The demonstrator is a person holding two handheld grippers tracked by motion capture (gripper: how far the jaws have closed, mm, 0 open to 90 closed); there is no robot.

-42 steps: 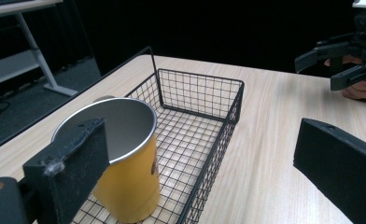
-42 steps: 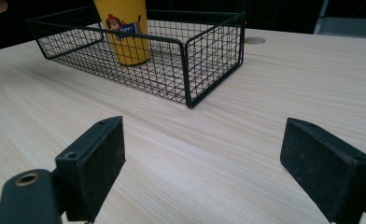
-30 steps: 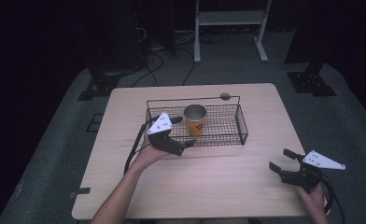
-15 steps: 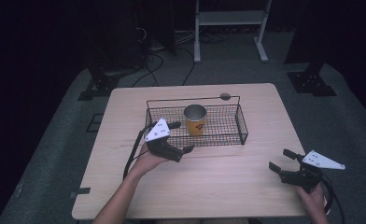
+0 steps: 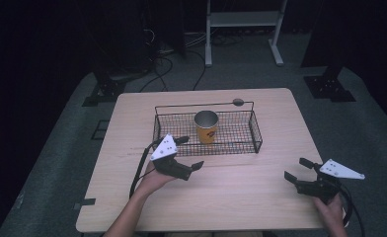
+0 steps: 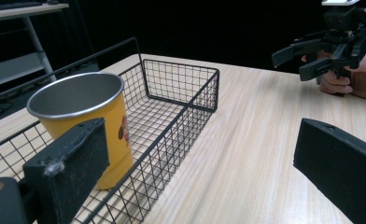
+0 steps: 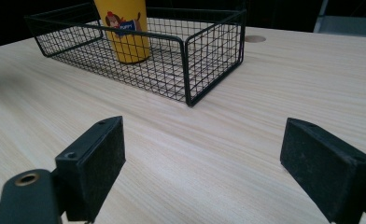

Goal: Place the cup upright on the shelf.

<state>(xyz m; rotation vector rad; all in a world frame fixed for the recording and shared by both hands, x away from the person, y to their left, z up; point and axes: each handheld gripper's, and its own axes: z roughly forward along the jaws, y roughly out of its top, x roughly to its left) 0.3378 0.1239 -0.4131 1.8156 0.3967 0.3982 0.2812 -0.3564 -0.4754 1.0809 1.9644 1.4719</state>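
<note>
A yellow cup (image 5: pixel 206 126) with a metal inside stands upright in a black wire basket (image 5: pixel 254 134) at the middle of the wooden table (image 5: pixel 241 197). My left gripper (image 5: pixel 189 152) hovers open just in front of the basket's near left corner, with nothing between its jaws. In the left gripper view the cup (image 6: pixel 85 121) sits behind the basket's mesh wall (image 6: pixel 181 116), left of the gap between my jaws (image 6: pixel 200 163). My right gripper (image 5: pixel 296 169) is open and empty near the table's front right edge. From it the basket (image 7: pixel 209 42) and the cup (image 7: pixel 125 28) lie well ahead.
A round cable hole (image 5: pixel 238 102) sits in the table behind the basket. A long handle bar (image 5: pixel 201 105) runs along the basket's far side. Beyond the table, on the dark floor, stand a white shelf frame (image 5: pixel 241 19), cables and black stand bases (image 5: pixel 329 86).
My left gripper has drawn back from the basket toward the near edge of the table, still open. The right gripper and the cup have stayed put.
</note>
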